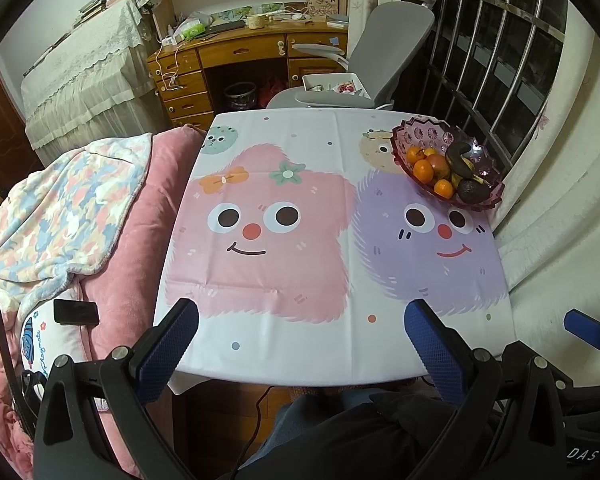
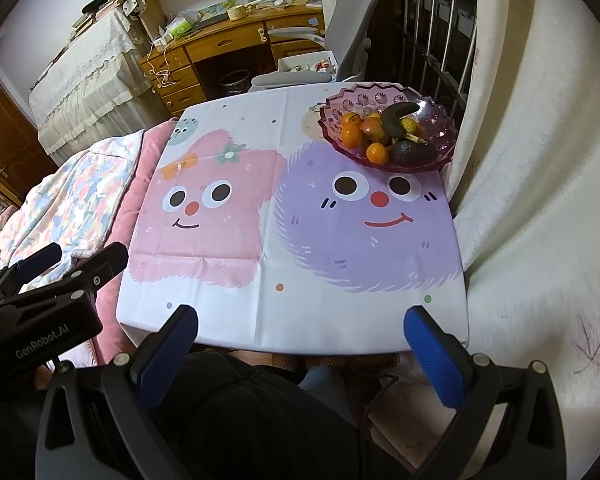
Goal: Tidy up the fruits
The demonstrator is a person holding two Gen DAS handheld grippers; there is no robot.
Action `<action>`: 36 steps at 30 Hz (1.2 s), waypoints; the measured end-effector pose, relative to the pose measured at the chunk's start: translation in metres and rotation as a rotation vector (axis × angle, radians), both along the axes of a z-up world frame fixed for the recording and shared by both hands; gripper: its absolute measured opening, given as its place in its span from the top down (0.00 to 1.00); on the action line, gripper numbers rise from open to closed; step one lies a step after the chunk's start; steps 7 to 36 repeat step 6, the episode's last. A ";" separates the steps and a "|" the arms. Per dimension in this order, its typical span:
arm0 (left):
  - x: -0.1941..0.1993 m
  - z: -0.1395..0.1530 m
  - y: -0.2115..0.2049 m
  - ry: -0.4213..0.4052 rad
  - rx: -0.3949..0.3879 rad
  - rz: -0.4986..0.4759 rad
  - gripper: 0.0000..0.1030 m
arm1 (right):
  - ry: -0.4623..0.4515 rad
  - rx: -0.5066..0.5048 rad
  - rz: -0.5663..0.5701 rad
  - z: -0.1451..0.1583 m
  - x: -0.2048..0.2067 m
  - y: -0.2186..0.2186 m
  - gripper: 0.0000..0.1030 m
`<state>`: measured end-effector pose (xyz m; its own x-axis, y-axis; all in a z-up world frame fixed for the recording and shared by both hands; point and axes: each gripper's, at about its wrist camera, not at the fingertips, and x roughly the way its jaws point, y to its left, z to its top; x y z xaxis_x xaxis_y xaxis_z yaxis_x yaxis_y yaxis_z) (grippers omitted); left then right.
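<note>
All fruit sits in the bowl [image 2: 388, 132]; near the surface [image 2: 292, 312] edge opposite the bowl, we hold both tongs [image 1: 300, 336] [image 2: 300, 336] wide and empty: sorted, or awaiting unpacking.

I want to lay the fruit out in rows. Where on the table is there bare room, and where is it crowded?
Nearly the whole tablecloth is bare: the pink monster print, the purple monster print below the bowl, and the white strip along the near edge. Only the far right corner is crowded, where the purple bowl holds oranges, a blackened banana and an avocado. Both tongs hang open, short of the near edge.
</note>
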<state>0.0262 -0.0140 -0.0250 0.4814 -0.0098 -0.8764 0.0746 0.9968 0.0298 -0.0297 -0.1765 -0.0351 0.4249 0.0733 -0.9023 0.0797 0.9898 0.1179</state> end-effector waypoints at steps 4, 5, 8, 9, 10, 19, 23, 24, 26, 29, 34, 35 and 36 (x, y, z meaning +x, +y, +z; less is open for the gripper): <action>0.002 -0.001 0.000 0.003 0.000 -0.001 0.01 | 0.003 0.000 -0.001 0.000 0.000 0.000 0.00; 0.003 -0.001 0.000 0.004 0.000 -0.001 0.01 | 0.005 0.000 -0.001 0.000 -0.001 0.000 0.00; 0.004 -0.002 0.000 0.006 0.001 -0.002 0.01 | 0.007 0.001 -0.001 0.000 -0.003 0.000 0.00; 0.004 -0.002 0.000 0.006 0.001 -0.002 0.01 | 0.007 0.001 -0.001 0.000 -0.003 0.000 0.00; 0.004 -0.002 0.000 0.006 0.001 -0.002 0.01 | 0.007 0.001 -0.001 0.000 -0.003 0.000 0.00; 0.004 -0.002 0.000 0.006 0.001 -0.002 0.01 | 0.007 0.001 -0.001 0.000 -0.003 0.000 0.00; 0.004 -0.002 0.000 0.006 0.001 -0.002 0.01 | 0.007 0.001 -0.001 0.000 -0.003 0.000 0.00; 0.004 -0.002 0.000 0.006 0.001 -0.002 0.01 | 0.007 0.001 -0.001 0.000 -0.003 0.000 0.00; 0.004 -0.002 0.000 0.006 0.001 -0.002 0.01 | 0.007 0.001 -0.001 0.000 -0.003 0.000 0.00; 0.004 -0.002 0.000 0.006 0.001 -0.002 0.01 | 0.007 0.001 -0.001 0.000 -0.003 0.000 0.00; 0.004 -0.002 0.000 0.006 0.001 -0.002 0.01 | 0.007 0.001 -0.001 0.000 -0.003 0.000 0.00; 0.004 -0.002 0.000 0.006 0.001 -0.002 0.01 | 0.007 0.001 -0.001 0.000 -0.003 0.000 0.00; 0.004 -0.002 0.000 0.006 0.001 -0.002 0.01 | 0.007 0.001 -0.001 0.000 -0.003 0.000 0.00</action>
